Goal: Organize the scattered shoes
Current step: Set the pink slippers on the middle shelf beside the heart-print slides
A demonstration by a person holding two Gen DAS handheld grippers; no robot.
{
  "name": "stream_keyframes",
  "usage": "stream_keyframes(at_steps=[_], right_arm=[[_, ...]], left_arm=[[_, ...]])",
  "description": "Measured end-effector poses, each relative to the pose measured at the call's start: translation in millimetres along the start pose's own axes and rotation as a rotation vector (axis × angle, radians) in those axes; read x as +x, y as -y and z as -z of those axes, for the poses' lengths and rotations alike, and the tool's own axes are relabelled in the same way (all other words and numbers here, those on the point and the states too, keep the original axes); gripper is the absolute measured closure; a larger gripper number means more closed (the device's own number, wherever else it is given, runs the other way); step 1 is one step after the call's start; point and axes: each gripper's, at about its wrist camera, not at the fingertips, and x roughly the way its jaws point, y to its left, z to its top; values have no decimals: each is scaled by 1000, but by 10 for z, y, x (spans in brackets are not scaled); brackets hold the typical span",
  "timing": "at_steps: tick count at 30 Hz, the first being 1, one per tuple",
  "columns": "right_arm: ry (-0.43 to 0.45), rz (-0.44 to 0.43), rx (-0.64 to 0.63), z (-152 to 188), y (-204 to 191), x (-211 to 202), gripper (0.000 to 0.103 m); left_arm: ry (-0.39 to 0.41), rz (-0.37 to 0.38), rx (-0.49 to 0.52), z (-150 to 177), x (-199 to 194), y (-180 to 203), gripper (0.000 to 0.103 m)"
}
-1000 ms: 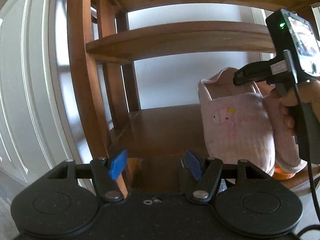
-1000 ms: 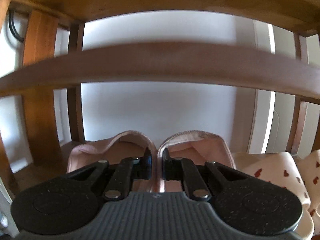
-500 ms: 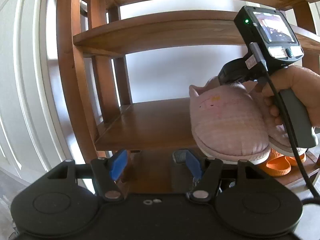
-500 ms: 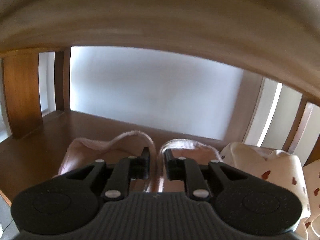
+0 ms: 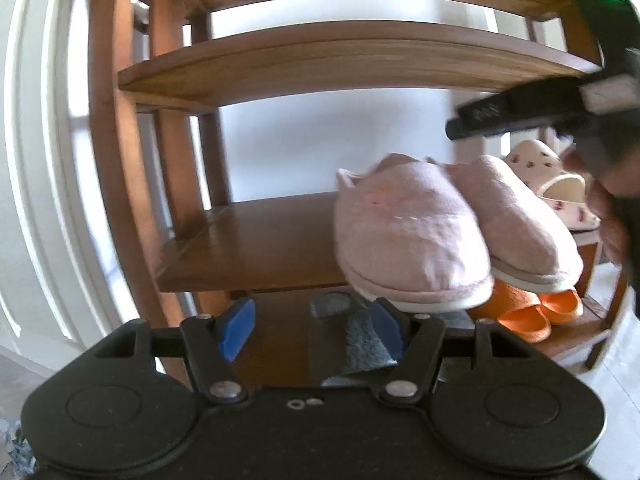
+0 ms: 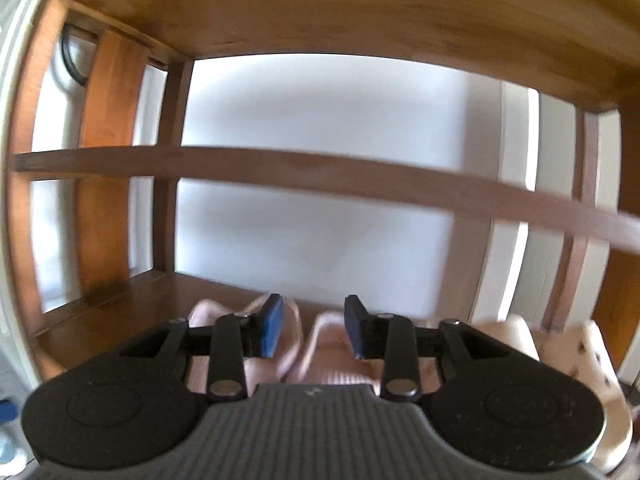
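A pair of pink fabric slippers (image 5: 436,236) rests side by side on a shelf of the wooden shoe rack (image 5: 256,240), toes overhanging the front edge. My right gripper (image 6: 314,330) is open, its blue pads just above the slippers' heel openings (image 6: 296,332); it shows in the left wrist view (image 5: 520,116) above the slippers, clear of them. My left gripper (image 5: 314,324) is open and empty, low in front of the rack, left of the slippers.
Cream slippers with a small pattern (image 5: 556,184) sit right of the pink pair on the same shelf. Orange sandals (image 5: 532,312) and a dark grey shoe (image 5: 360,332) lie on the shelf below. A white panelled door (image 5: 36,160) stands left of the rack.
My right gripper set the pink slippers on the shelf, opened, and lifted up off them. The left gripper stayed open and shifted only slightly.
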Motion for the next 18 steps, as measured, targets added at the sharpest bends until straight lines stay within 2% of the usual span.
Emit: stream_keyframes(at_steps=[6, 12, 18], right_arm=[[-7, -3, 31, 405, 243, -725, 69], [-83, -13, 36, 611, 309, -858, 78], [-149, -49, 38, 798, 317, -1017, 78]], left_arm=[[4, 71, 27, 13, 35, 222, 38], [-3, 83, 22, 18, 122, 307, 38], [-7, 100, 19, 5, 170, 339, 38]])
